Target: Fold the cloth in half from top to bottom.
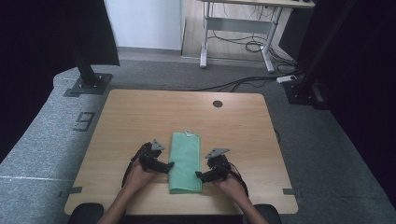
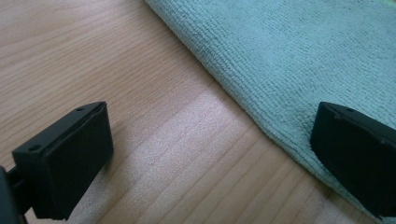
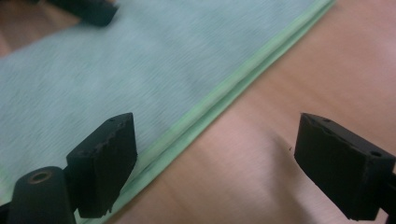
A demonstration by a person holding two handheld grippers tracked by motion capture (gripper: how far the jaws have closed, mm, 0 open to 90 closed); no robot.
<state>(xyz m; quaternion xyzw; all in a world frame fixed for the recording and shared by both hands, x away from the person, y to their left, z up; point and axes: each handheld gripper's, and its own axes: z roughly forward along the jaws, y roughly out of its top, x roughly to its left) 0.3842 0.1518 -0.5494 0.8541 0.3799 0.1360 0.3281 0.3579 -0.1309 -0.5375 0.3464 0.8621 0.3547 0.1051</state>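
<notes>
A green towel [image 1: 185,161] lies folded into a long strip on the wooden table [image 1: 140,116], with a small tag at its far end. My left gripper [image 1: 169,165] sits at the towel's left long edge, near the front. In the left gripper view the gripper [image 2: 210,158] is open, one jaw over bare wood and the other over the towel [image 2: 299,56]. My right gripper [image 1: 200,176] is at the right long edge. Its jaws [image 3: 215,163] stand open astride the layered hem of the towel [image 3: 116,70], with nothing pinched.
A dark round hole [image 1: 217,103] marks the table's far side. Black frame posts [image 1: 86,70] stand on the grey floor beyond the table's far corners. A desk with cables [image 1: 243,42] is behind. The left gripper's jaw [image 3: 88,9] shows across the towel.
</notes>
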